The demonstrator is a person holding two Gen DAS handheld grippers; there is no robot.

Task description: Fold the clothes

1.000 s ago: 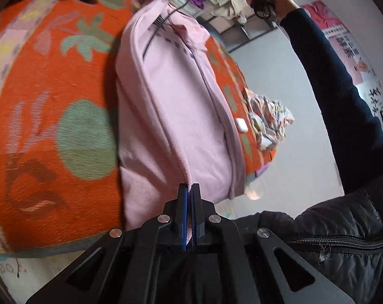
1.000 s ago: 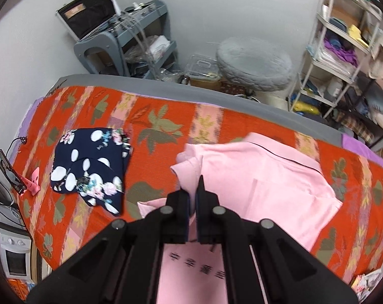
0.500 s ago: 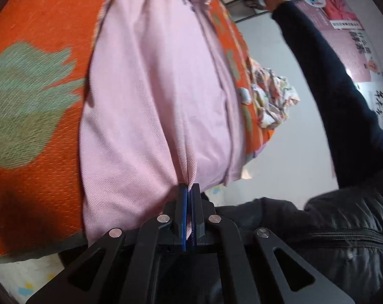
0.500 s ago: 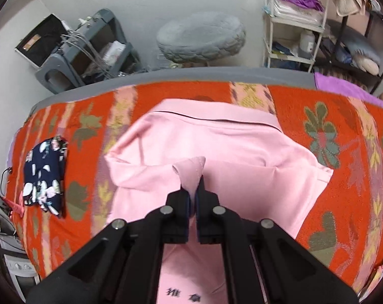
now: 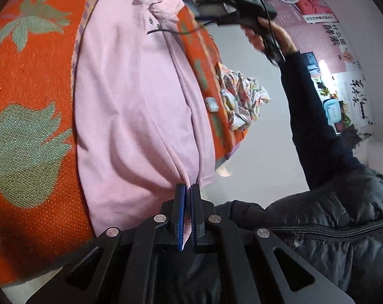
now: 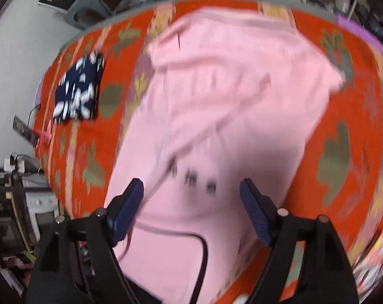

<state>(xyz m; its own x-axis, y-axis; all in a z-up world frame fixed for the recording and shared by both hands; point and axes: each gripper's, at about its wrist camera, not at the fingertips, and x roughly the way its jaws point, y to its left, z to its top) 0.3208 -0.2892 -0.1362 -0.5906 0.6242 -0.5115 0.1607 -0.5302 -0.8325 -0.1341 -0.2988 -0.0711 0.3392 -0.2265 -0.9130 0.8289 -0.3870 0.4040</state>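
Left gripper: I see my left gripper (image 5: 187,190) closed tight on a pinch of the pink shirt (image 5: 130,106); the cloth runs between the two blue pads and comes out below them.
Right gripper: in its own view my right gripper (image 6: 191,190) stands wide open, the two blue pads far apart, and nothing is between them. It hangs above the lower part of the shirt. This view is blurred.
Right hand: from the left camera, at 1 o'clock, I see the person's hand (image 5: 269,35) around the black handle of that tool, with a dark sleeve (image 5: 315,116) going down to a black padded jacket (image 5: 318,217).
Pink shirt: it lies spread on the orange blanket (image 5: 26,81) with green leaf shapes. In the right view the shirt (image 6: 229,96) fills the middle, with dark printed characters (image 6: 191,177) near the gripper at 6 o'clock.
Dark flowered cloth: a folded navy piece with white spots (image 6: 77,88) lies on the blanket at 9 o'clock from the shirt, well apart from it.
Light patterned cloth: a crumpled pale garment (image 5: 242,101) sits at the blanket's edge, at 3 o'clock from the shirt in the left view.
Small white case: a small white object (image 5: 211,103) lies just beside the shirt's edge; I cannot tell what it is.
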